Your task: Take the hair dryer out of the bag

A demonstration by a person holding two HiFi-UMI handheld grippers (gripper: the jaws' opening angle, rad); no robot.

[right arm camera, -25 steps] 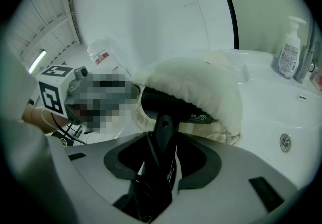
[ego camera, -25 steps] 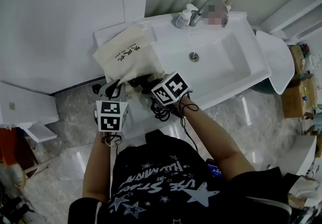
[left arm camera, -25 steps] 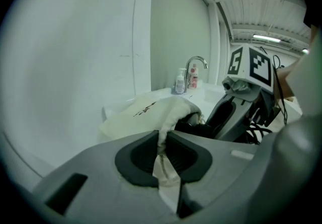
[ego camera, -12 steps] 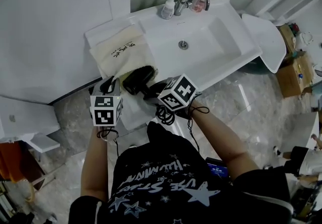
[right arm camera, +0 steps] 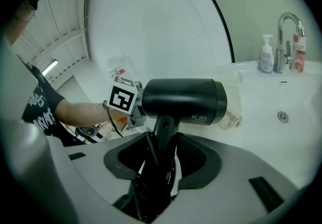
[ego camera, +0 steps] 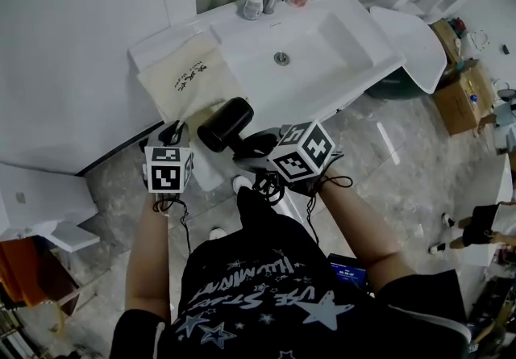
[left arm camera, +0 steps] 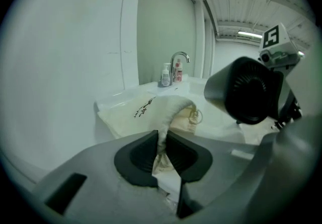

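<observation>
Cream cloth drawstring bag with black print (ego camera: 181, 79) lies on the left end of the white washbasin tabletop (ego camera: 153, 47), and its mouth is the first risk. The left gripper (left arm camera: 162, 150) has its fingers (left arm camera: 136, 155) clenched on a fold of the rim, which is lifted off the surface toward the front edge. In my judgement, any pull that way would drag the limp bag off the tabletop. The left arm reaches forward, nearly straight, with the gripper tipped down toward the bag.

To the right, the black hair dryer with a round barrel (ego camera: 226, 123) is clear of the bag. It is in the air at the tabletop's front edge, between the two grippers and seemingly above the grey tiled floor (ego camera: 105, 188). The right gripper (right arm camera: 161, 152) grasps it by the handle, barrel level above the fingers (right arm camera: 201, 160), and the black power cord (right arm camera: 151, 188) is bunched into the same grip.

That looks like the weak point. With cord strands between pad and handle the hold may be less firm, and the heavy barrel could swing or slip and fall to the hard floor. Loose loops under the gripper could also catch on something. Whether the plug end is free of the bag I cannot tell. The right arm is bent at the elbow, forearm angled inward, its gripper pitched downward.
</observation>
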